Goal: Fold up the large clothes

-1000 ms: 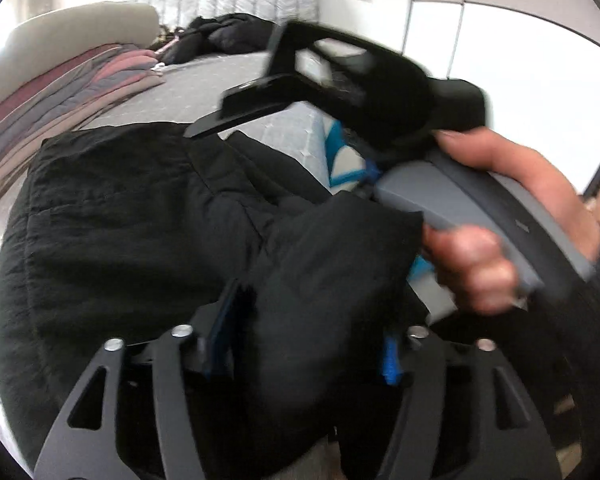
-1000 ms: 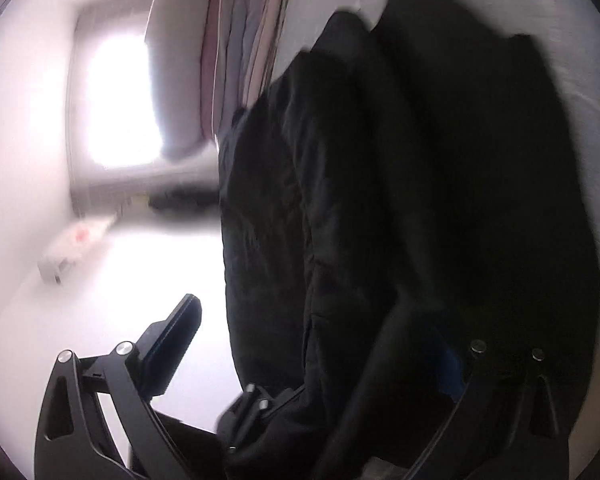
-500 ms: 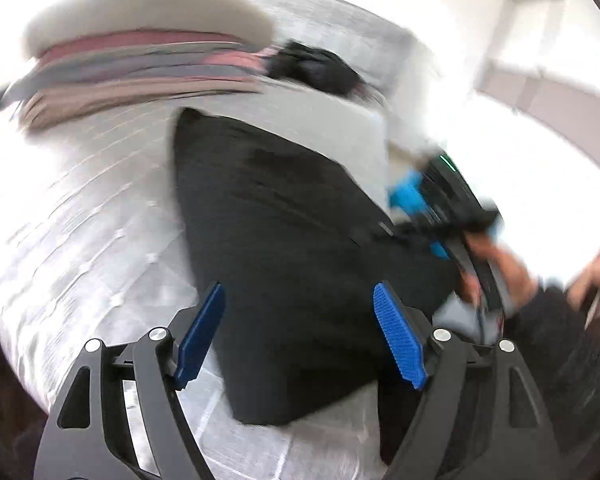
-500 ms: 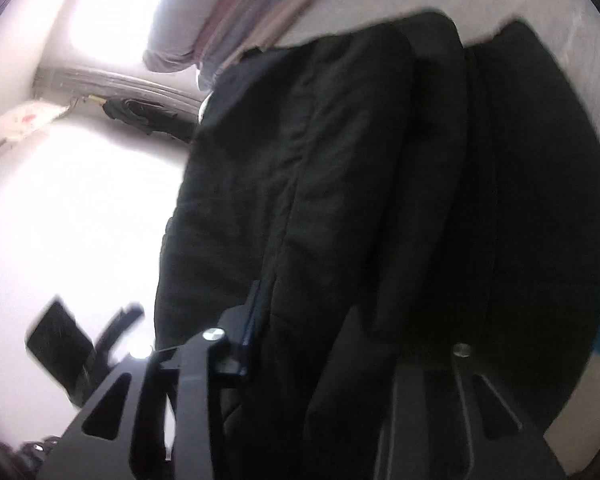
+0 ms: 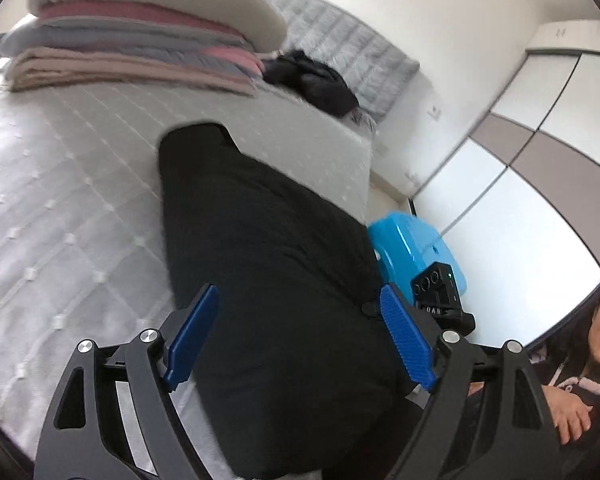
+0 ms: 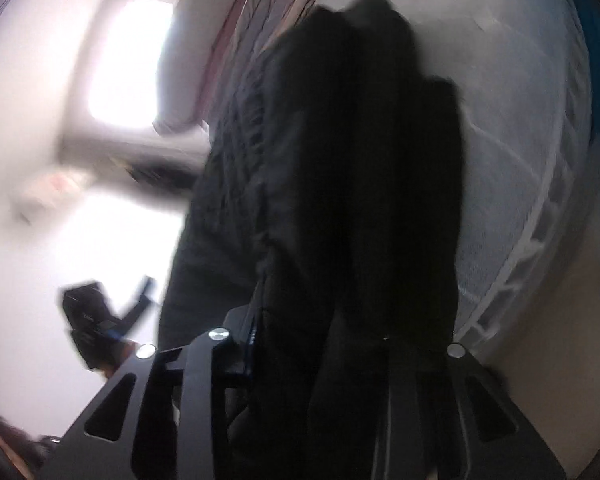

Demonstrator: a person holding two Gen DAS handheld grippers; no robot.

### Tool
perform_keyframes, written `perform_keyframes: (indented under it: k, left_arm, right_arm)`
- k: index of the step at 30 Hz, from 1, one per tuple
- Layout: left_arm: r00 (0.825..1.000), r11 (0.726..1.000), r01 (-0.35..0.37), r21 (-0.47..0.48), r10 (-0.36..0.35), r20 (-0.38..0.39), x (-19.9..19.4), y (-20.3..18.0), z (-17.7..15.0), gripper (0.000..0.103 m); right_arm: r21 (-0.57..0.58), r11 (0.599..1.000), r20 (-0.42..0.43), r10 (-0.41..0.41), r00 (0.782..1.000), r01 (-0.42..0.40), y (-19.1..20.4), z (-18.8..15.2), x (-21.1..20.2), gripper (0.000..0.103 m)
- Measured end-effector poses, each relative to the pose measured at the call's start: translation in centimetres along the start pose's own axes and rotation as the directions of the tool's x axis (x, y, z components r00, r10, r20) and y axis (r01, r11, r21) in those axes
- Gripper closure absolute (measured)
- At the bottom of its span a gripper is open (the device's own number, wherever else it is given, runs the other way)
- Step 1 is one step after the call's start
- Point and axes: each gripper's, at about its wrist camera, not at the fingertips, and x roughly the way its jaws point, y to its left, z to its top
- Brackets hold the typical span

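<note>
Left hand-held gripper (image 5: 300, 340) newly spread wide; right hand-held gripper (image 6: 320, 340) clamped.

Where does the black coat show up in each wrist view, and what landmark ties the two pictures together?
Left wrist view: the black coat lies on the bed, running from the centre down to the bottom edge.
Right wrist view: the black coat fills the middle from top to bottom, blurred.
Shared landmark: the stack of folded blankets, top left in the left wrist view, top centre in the right wrist view.
</note>
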Motion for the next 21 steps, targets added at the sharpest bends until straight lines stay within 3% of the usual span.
perform_keyframes:
  k: [3,5,8,9,10,12,14,15,16,18,21]
  left_arm:
    - [0.999,1.000,0.007,0.017,-0.006,-0.053,2.6,-0.8,-0.3,0.024]
    - [0.996,0.998,-0.022,0.057,0.027,-0.089,4.4,-1.2,-0.9,0.021]
    - [0.994,0.987,-0.064,0.147,0.077,-0.083,5.3,-1.9,-2.0,0.018]
    - [0.993,0.984,-0.069,0.164,0.083,-0.081,5.3,-2.0,-2.1,0.017]
    - [0.993,0.981,-0.075,0.176,0.091,-0.079,5.2,-2.1,-2.3,0.017]
    - [0.993,0.984,-0.082,0.157,0.095,-0.075,4.8,-2.1,-2.1,0.017]
    - [0.998,0.996,-0.022,0.086,0.027,-0.051,3.8,-1.9,-1.5,0.017]
    - [0.999,0.998,0.023,0.061,-0.021,-0.033,3.2,-1.9,-1.2,0.017]
    - [0.999,0.997,0.040,0.059,-0.039,-0.023,2.9,-2.0,-1.1,0.017]
    - [0.998,0.996,0.053,0.078,-0.050,-0.045,3.3,-2.4,-1.4,0.017]
    - [0.992,0.991,0.029,0.129,-0.012,-0.125,5.6,-2.0,-2.8,0.017]
  right_arm:
    - [-0.036,0.999,-0.004,-0.015,1.000,0.014,0.8,-0.1,-0.4,0.057]
    - [-0.055,0.996,0.012,-0.068,0.998,0.068,1.5,-0.3,-0.7,0.041]
    - [-0.048,0.982,0.146,-0.173,0.974,0.182,2.1,-0.2,-5.3,0.036]
    - [-0.038,0.977,0.225,-0.198,0.954,0.212,2.7,-0.4,-7.2,0.036]
    - [-0.060,0.980,0.280,-0.166,0.945,0.190,3.6,-0.7,-8.5,0.034]
    - [-0.170,0.982,0.305,-0.031,0.952,0.087,5.9,-1.6,-10.1,0.026]
    - [-0.270,0.963,0.236,0.083,0.968,-0.017,7.9,-2.9,-9.5,0.020]
    - [-0.291,0.955,0.149,0.107,0.983,-0.060,8.3,-3.8,-7.9,0.020]
    - [-0.283,0.959,0.091,0.045,0.995,-0.017,7.8,-4.3,-6.2,0.020]
    - [-0.258,0.963,0.049,-0.065,0.997,0.075,5.9,-4.8,-3.9,0.020]
    - [-0.234,0.971,0.062,-0.034,0.998,0.047,3.4,-5.0,-3.8,0.021]
